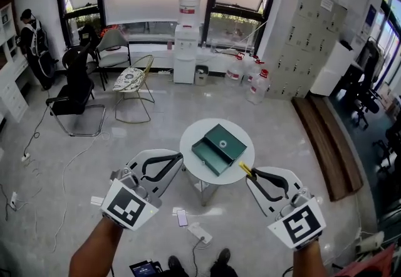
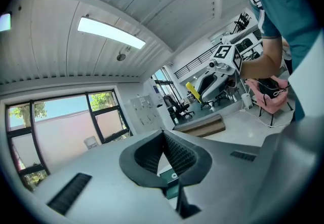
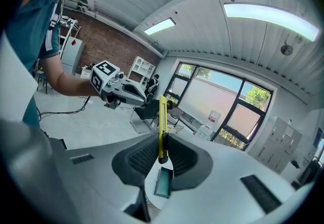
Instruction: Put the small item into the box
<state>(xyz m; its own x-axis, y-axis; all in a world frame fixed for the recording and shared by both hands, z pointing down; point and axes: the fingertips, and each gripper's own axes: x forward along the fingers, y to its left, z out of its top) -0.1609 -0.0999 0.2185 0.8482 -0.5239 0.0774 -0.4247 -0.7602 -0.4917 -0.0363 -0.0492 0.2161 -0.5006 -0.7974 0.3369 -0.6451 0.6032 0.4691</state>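
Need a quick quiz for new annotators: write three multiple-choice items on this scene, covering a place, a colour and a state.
1. Where does the green box stand? A on a chair; B on the round white table; C on the floor.
2. What colour is the utility knife in the right hand-held gripper? A red; B blue; C yellow.
3. How do the left hand-held gripper's jaws stand? A together, empty; B wide apart; C clamped on the box.

Answers: 1 B, the head view shows it on the tabletop. 2 C, its body shows yellow between the jaws. 3 A, the left gripper view shows the pads meeting with nothing between.
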